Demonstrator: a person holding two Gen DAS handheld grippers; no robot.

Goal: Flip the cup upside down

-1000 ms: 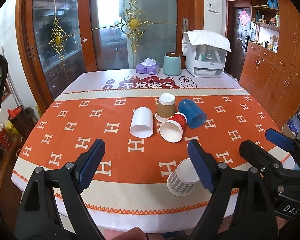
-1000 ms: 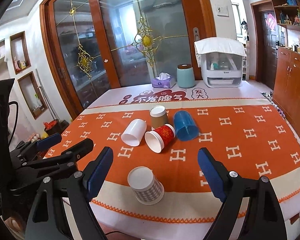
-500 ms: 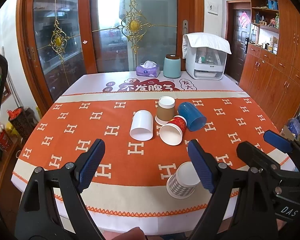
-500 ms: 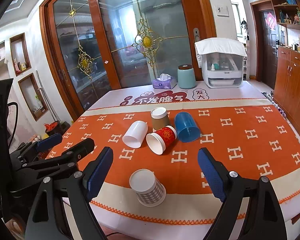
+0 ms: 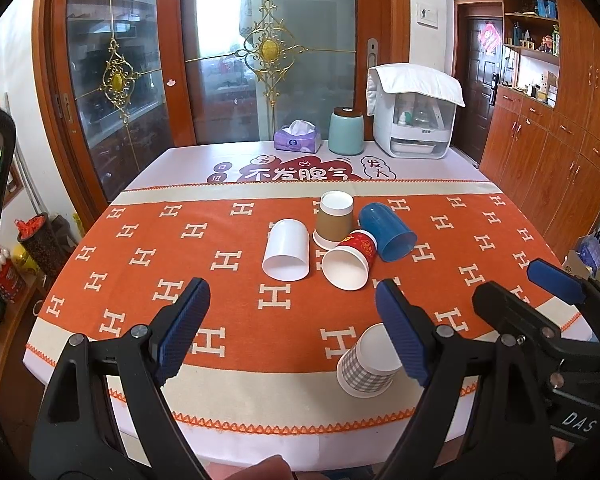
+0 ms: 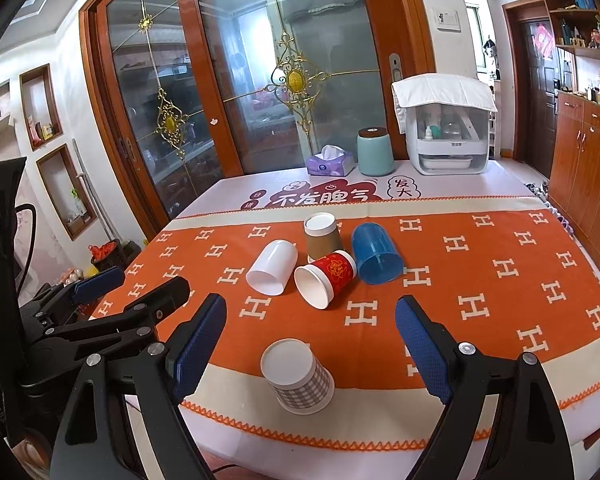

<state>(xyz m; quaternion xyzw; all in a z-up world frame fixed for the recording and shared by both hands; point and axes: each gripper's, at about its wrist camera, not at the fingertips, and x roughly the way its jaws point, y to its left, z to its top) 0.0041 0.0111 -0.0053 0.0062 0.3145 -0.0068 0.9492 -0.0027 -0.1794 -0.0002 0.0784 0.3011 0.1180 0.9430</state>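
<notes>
Plaid paper cup (image 6: 298, 378) stands upside down near the front edge of the desk (image 6: 500, 264), just ahead of both claws; the cloth carries a repeating white "H" pattern on orange, and a red panel behind it bears Chinese characters (image 6: 320, 200) reading roughly "不发脾气"; "DAS" (image 5: 576, 422) is printed on the right claw's body in the left wrist view; left claw (image 5: 296, 330) is held low and level with its jaws wide apart and nothing between them; right claw (image 6: 312, 344) is likewise spread and bare, the plaid cup lying between its blue pads (image 6: 420, 348) but untouched; behind, a white cup (image 6: 271, 266), red cup (image 6: 326, 278) and blue cup (image 6: 376, 254) lie on their sides around an inverted brown cup (image 6: 322, 236).
</notes>
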